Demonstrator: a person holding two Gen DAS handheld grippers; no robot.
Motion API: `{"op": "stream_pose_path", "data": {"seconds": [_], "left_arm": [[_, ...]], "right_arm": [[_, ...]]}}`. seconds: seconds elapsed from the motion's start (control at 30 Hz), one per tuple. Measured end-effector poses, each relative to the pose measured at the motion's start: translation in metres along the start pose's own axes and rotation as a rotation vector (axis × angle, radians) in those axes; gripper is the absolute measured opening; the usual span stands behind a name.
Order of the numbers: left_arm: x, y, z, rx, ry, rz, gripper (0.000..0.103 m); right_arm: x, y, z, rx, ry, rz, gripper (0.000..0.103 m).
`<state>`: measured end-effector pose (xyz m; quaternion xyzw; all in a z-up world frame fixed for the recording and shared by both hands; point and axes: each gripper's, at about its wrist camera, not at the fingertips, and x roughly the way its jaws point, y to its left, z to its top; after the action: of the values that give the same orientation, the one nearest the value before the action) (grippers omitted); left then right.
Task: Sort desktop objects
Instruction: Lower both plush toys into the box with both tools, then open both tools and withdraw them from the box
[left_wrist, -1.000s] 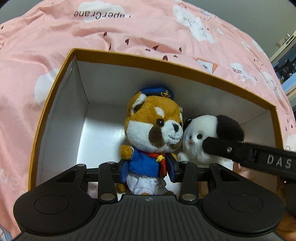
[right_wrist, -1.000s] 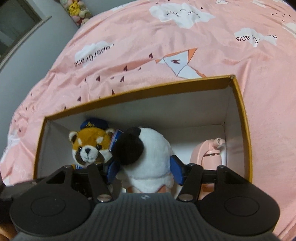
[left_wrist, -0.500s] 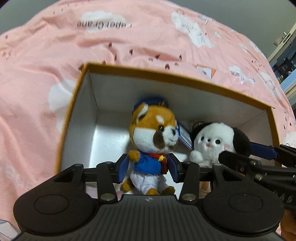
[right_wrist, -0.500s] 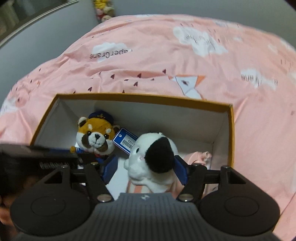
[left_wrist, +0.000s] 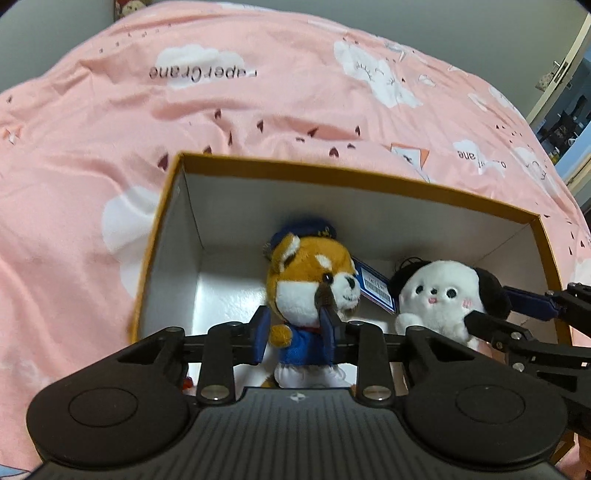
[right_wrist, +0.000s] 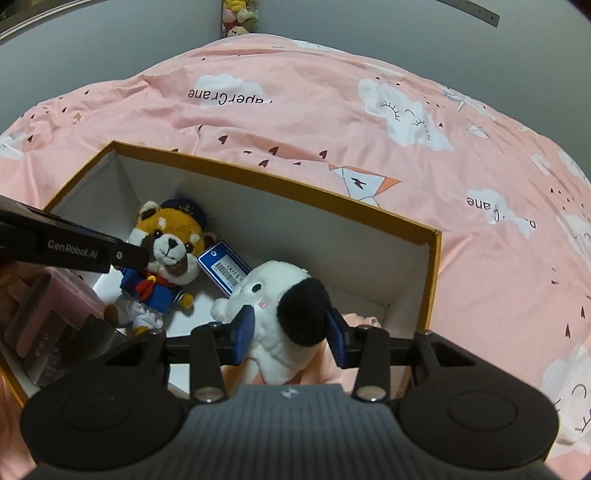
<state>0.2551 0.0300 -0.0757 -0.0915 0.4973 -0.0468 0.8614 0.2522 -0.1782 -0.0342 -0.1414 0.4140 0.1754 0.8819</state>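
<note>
red panda plush (left_wrist: 314, 291) in blue sailor jacket and navy cap sits inside the box (left_wrist: 236, 168), roughly mid-floor, leaning toward the left half. left tool (left_wrist: 295, 338) has its blue pads on either side of the plush's body, pressed against the jacket, so clamped on it. in the right wrist view the same red panda plush (right_wrist: 166, 266) lies tilted back on the white box floor with the left tool's black finger (right_wrist: 74, 249) reaching its shoulder.

white puppy plush (right_wrist: 284, 314) with black ears sits just right of the panda, inside the same box (right_wrist: 432, 280). right tool (right_wrist: 290, 334) straddles it, blue pads (right_wrist: 243, 334) touching both sides of the head, clamped on it. from the left wrist view the white puppy plush (left_wrist: 439, 299) faces the camera, upright, right tool (left_wrist: 517, 317) coming in from the right edge.

blue hang tag (right_wrist: 223, 267) with barcode lies between the two plushes, touching both; also seen in the left view (left_wrist: 373, 286).

box is orange outside, white inside, open top. pink item (right_wrist: 360, 319) on the box floor at the right corner behind the puppy, mostly hidden, cannot tell what it is. pink object (right_wrist: 55, 310) at the left edge near the left tool, blurred.

box rests on a bed with pink bedsheet (left_wrist: 258, 92), printed with white clouds, small hearts, paper cranes. small pile of plush toys (right_wrist: 240, 16) at the far wall.
</note>
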Motion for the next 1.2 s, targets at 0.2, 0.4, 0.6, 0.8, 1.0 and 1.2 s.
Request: {"op": "stream_pose_path", "data": {"seconds": [0.2,0.4,0.6,0.8,1.0,1.2], "left_arm": [[-0.009,-0.004,-0.005,0.028,-0.004,0.021,0.033],[-0.057,-0.026,-0.01,0.101,-0.09,0.055,0.033],[-0.11,-0.045,-0.028,0.142,-0.206,0.068,0.054],[-0.15,-0.064,-0.047,0.183,-0.314,0.089,0.067],[-0.176,-0.072,-0.074,0.193,-0.416,0.136,0.078],[-0.182,-0.066,-0.106,0.155,-0.521,0.193,0.087]], "right_arm": [[-0.012,0.002,0.002,0.01,-0.023,0.005,0.046],[-0.058,0.004,0.001,0.036,-0.119,0.024,0.061],[-0.112,0.013,-0.012,0.066,-0.253,0.021,0.068],[-0.152,0.025,-0.031,0.106,-0.347,0.016,0.074],[-0.176,0.033,-0.053,0.165,-0.433,-0.022,0.085],[-0.176,0.036,-0.073,0.247,-0.454,-0.066,0.097]]}}
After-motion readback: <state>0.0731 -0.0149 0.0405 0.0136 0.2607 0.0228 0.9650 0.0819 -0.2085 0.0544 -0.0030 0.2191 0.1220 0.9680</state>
